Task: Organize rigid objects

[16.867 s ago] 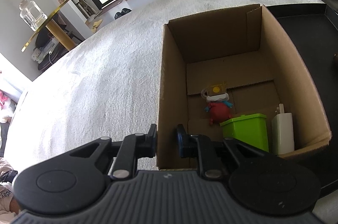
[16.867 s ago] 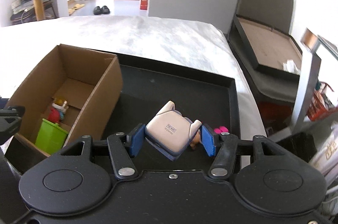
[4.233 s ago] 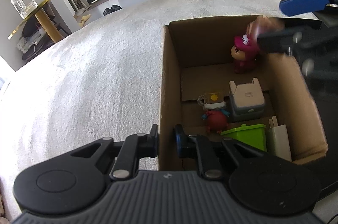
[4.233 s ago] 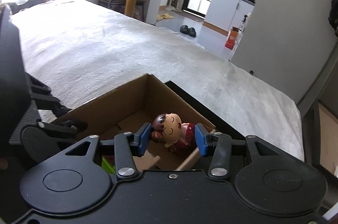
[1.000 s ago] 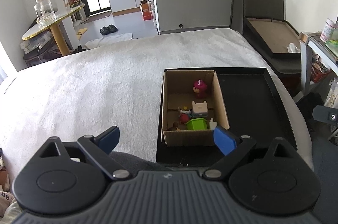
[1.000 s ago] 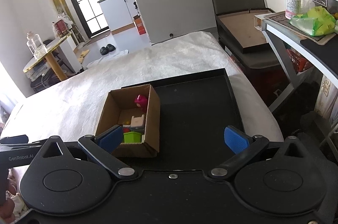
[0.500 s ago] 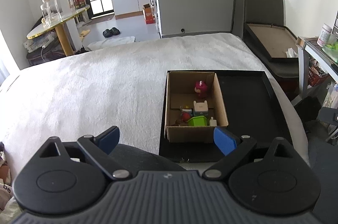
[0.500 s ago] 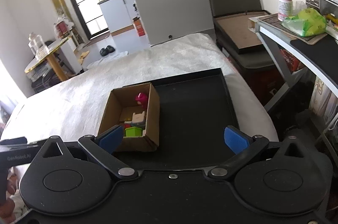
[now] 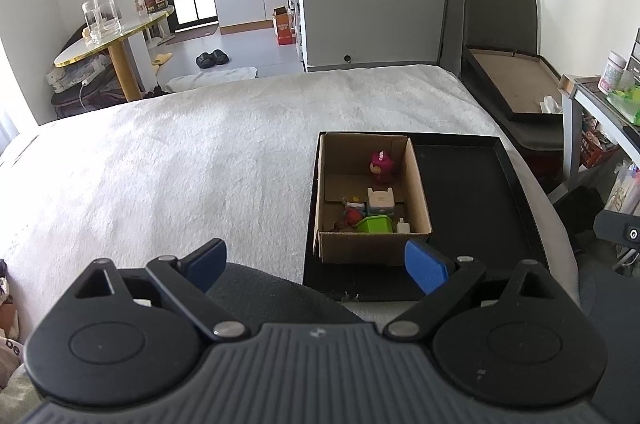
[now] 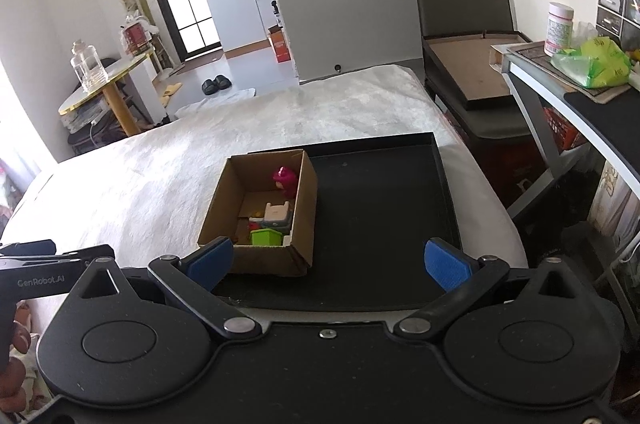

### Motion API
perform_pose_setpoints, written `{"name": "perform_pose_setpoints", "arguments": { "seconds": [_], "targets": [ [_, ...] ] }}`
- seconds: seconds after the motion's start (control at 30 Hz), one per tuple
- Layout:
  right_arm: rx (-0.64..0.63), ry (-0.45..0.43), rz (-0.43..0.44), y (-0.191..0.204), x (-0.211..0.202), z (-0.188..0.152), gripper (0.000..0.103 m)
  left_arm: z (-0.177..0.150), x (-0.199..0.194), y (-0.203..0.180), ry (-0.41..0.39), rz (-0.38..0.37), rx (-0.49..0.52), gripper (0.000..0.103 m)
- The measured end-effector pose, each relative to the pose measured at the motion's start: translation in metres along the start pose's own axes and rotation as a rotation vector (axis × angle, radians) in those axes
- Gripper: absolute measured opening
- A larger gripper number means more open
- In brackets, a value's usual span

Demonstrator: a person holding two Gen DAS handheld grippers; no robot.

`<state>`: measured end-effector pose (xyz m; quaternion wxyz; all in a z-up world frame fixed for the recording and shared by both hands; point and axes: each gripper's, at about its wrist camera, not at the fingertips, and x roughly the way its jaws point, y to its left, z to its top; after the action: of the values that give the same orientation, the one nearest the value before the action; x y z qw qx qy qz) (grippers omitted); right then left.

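A cardboard box (image 9: 416, 179) (image 10: 306, 199) stands on the left part of a black tray (image 9: 476, 199) (image 10: 380, 216) on the white bed. Inside it are a pink-hatted figurine (image 9: 383, 165) (image 10: 285, 179), a beige boxy toy (image 9: 381, 200) (image 10: 277, 212), a green bin (image 9: 374, 224) (image 10: 266, 236), a small red toy (image 9: 352, 216) and a small white piece (image 9: 403, 226). My left gripper (image 9: 316, 266) is open and holds nothing, well back from the box. My right gripper (image 10: 326, 264) is open too, also pulled back and holding nothing.
The white bedcover (image 9: 180, 159) spreads left of the tray. A dark chair with a shallow brown tray (image 10: 468, 63) stands at the right, beside a desk (image 10: 560, 83) with a jar and a green bag. A round gold table (image 9: 112, 39) is at the far left.
Both grippers have drawn a little further back and up from the box, so it looks slightly smaller. Earlier, the right gripper carried the beige toy and a figurine into the box.
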<state>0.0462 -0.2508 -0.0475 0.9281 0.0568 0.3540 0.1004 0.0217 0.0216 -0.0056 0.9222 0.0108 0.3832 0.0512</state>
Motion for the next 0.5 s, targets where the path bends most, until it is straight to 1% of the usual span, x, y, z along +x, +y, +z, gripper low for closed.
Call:
{"name": "perform_pose_setpoints", "arguments": {
  "seconds": [0.5],
  "targets": [
    [0.005, 0.004, -0.031, -0.0025, -0.0009, -0.0017, 0.103, -0.0004, -0.0002, -0.0033, 0.002, -0.025, 0.003, 0.095]
  ]
}}
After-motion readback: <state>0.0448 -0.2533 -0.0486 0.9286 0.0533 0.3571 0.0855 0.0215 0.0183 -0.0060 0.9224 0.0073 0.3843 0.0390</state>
